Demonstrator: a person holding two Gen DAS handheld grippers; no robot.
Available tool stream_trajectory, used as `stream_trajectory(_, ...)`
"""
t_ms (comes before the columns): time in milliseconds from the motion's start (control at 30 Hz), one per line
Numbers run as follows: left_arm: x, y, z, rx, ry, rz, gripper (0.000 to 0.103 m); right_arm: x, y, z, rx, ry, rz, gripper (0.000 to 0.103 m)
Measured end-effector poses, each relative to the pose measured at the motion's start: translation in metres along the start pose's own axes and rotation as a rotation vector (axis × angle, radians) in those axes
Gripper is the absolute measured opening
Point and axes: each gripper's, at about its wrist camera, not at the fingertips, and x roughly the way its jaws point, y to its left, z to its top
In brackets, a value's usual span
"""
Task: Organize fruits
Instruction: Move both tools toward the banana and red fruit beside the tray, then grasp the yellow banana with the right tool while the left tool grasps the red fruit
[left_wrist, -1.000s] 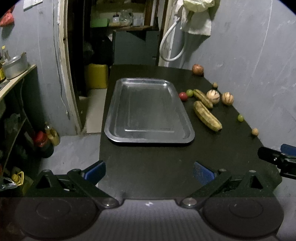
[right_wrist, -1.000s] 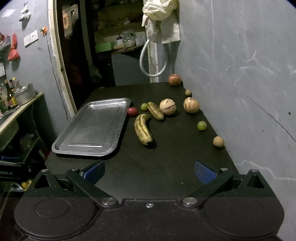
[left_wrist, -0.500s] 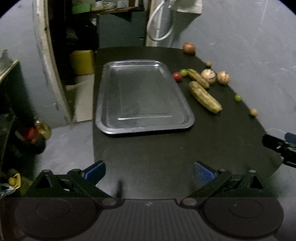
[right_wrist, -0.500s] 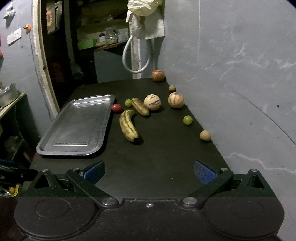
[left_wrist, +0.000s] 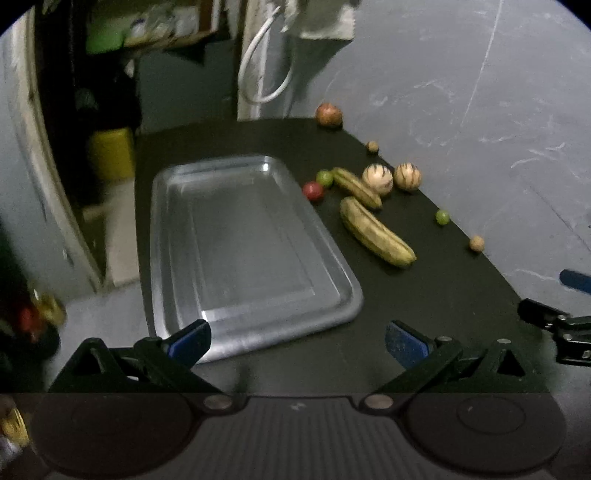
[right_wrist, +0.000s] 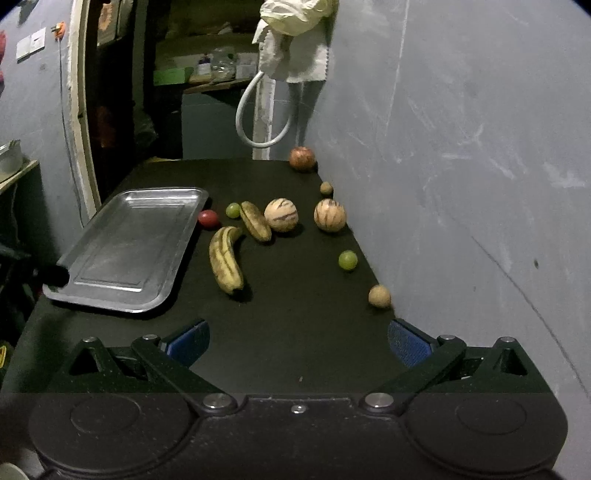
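An empty metal tray lies on the black table's left half. Right of it lie a large banana, a smaller banana, a red fruit, a green fruit, two striped round melons, a green lime, a tan ball-like fruit and a reddish apple. My left gripper is open and empty over the tray's near edge. My right gripper is open and empty above the near table, short of the fruit.
A grey wall runs along the table's right edge. A white hose loop and cloth hang at the back. The table's left edge drops to the floor, with a yellow can beyond. The right gripper shows at the left view's right edge.
Both grippers have moved forward toward the table. The left view has closed in on the tray and tilted; the right view has closed in on the fruit. Nothing was grasped.
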Motion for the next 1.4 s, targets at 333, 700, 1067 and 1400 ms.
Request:
stream_trajectory(333,0.062,-0.003,0.08,0.233,-0.012,0.084,0.102,0.071,0.0,0.042,-0.09,0.019,0.106,0.102)
stream_trajectory(700,0.163,-0.04,0.15,0.579,0.044,-0.015,0.102,0.15,0.027,0.072,-0.251,0.05,0.308,0.097)
stream_trajectory(1067,0.218,-0.047,0.154,0.735,0.164,-0.018,0.098,0.184,0.038,0.07,-0.202,0.095,0.35,0.086)
stream_trajectory(1400,0.233,-0.053,0.156,0.836,0.219,-0.058,0.084,0.194,0.037,0.07,-0.165,0.11,0.364,0.076)
